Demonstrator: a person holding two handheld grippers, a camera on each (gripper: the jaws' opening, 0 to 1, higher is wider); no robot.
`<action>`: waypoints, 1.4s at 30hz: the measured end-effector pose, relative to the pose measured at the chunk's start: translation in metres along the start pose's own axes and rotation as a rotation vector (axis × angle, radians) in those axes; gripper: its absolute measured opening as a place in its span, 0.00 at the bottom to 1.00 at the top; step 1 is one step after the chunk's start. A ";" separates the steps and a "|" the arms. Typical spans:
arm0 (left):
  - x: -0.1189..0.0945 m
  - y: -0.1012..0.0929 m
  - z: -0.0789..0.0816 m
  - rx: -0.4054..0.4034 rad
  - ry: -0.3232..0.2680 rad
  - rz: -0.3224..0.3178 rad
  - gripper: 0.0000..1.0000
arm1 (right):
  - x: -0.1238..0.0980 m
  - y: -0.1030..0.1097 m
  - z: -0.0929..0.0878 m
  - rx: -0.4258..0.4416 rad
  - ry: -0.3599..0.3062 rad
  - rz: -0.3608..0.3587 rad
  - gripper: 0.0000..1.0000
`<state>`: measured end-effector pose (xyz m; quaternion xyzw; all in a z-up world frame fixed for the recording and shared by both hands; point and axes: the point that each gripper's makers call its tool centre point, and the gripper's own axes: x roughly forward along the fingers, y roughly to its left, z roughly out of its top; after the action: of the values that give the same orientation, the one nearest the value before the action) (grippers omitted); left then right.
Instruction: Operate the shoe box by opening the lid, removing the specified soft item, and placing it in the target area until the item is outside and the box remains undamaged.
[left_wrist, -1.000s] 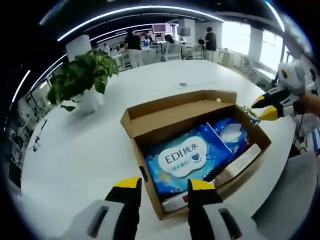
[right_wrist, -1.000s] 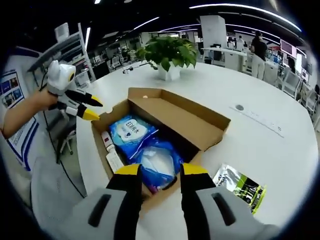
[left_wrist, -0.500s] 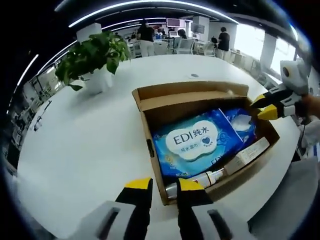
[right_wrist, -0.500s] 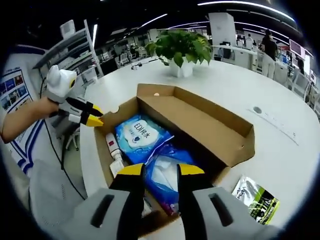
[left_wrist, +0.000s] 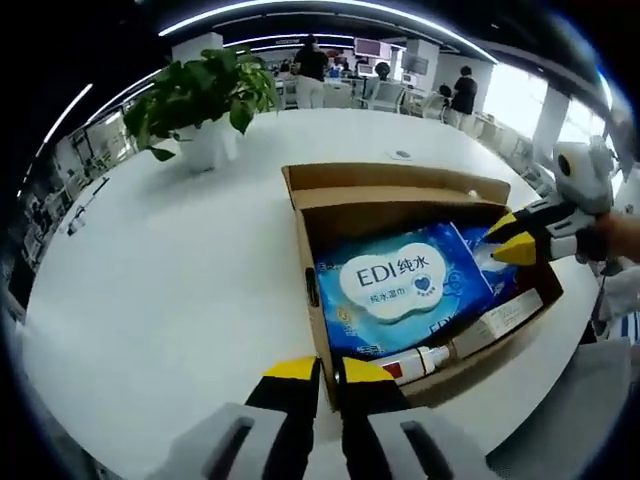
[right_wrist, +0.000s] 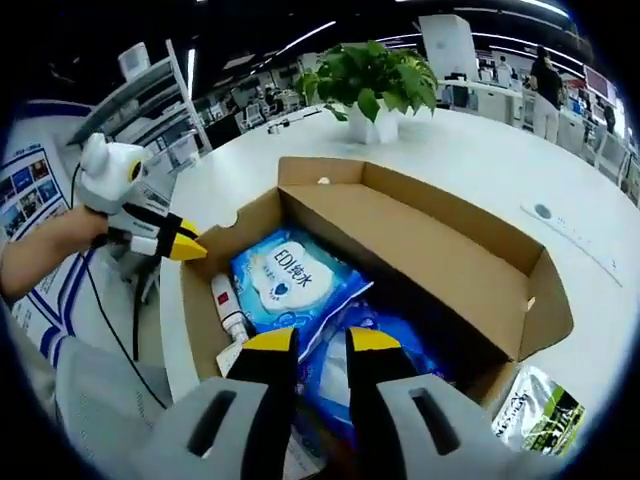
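An open cardboard shoe box (left_wrist: 305, 250) lies on a white round table (left_wrist: 160, 280). Inside lie a blue EDI wet-wipe pack (left_wrist: 400, 285), a crumpled blue plastic bag (left_wrist: 478, 245), a white tube (left_wrist: 420, 360) and a slim carton (left_wrist: 500, 320). My left gripper (left_wrist: 330, 372) is pinched on the box's near corner wall; in the right gripper view it (right_wrist: 190, 248) sits at the box (right_wrist: 430, 240) corner. My right gripper (right_wrist: 322, 342) is low over the blue bag (right_wrist: 400, 340) beside the wipes (right_wrist: 290, 280), jaws narrowed with a gap. It (left_wrist: 500, 240) enters the left gripper view from the right.
A potted plant (left_wrist: 200, 100) stands at the table's far side. A silver-and-green packet (right_wrist: 535, 410) lies on the table beside the box. A person's forearm (right_wrist: 40, 265) holds the left gripper. Desks and people fill the office behind.
Both grippers have moved in toward the box. The left jaws have closed from wide apart onto the corner wall. The right jaws have narrowed and dropped lower over the blue bag.
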<state>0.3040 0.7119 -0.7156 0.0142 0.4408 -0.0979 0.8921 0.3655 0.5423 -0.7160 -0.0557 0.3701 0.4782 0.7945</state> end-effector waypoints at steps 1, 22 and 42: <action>0.000 0.000 0.000 0.002 0.001 -0.001 0.07 | 0.002 0.000 0.000 0.003 0.001 0.001 0.16; 0.001 -0.001 -0.002 -0.007 -0.007 0.002 0.07 | 0.033 0.006 -0.002 0.100 0.025 0.017 0.03; 0.001 -0.001 -0.001 -0.030 -0.021 0.016 0.06 | -0.007 0.002 0.002 0.031 -0.011 0.002 0.00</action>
<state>0.3032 0.7110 -0.7168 0.0031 0.4326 -0.0844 0.8976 0.3631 0.5388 -0.7100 -0.0404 0.3731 0.4736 0.7968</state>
